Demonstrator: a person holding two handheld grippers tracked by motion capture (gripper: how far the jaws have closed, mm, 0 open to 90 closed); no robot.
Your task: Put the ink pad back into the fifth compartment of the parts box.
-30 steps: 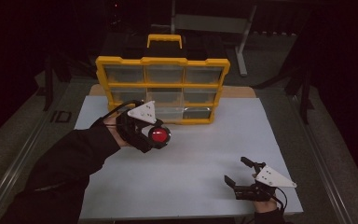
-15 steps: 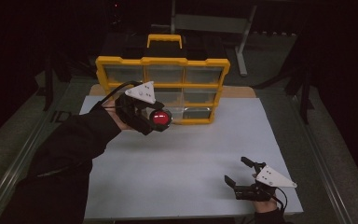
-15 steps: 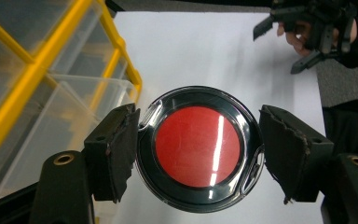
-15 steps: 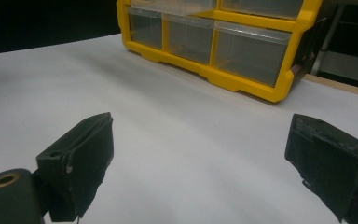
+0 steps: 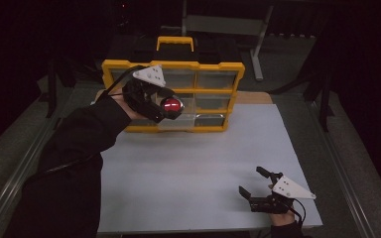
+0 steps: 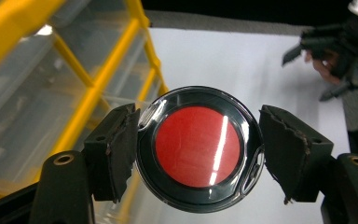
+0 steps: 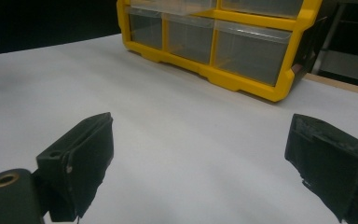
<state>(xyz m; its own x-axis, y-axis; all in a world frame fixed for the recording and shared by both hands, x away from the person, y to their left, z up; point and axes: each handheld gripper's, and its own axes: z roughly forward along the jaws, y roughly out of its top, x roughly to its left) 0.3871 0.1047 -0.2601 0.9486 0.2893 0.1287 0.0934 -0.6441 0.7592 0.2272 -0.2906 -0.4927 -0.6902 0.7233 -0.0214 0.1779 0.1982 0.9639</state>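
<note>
Red-faced round disc, black-rimmed and glossy, sits clamped between the two fingers of the left gripper, which touch its rim on opposite sides. Over the last second the left hand has carried it up and away from the person, from above the white worktop to a spot in front of the yellow organiser case, level with its middle row of clear drawers. The disc's face has stayed turned toward the high view throughout the move. That shift suggests the disc is headed for one of the drawers, though none appears pulled out yet, so a drawer would probably have to be opened first. The right gripper has not moved: it rests low at the near right corner of the worktop, well apart from the case, its fingers spread wide with nothing between them.
</note>
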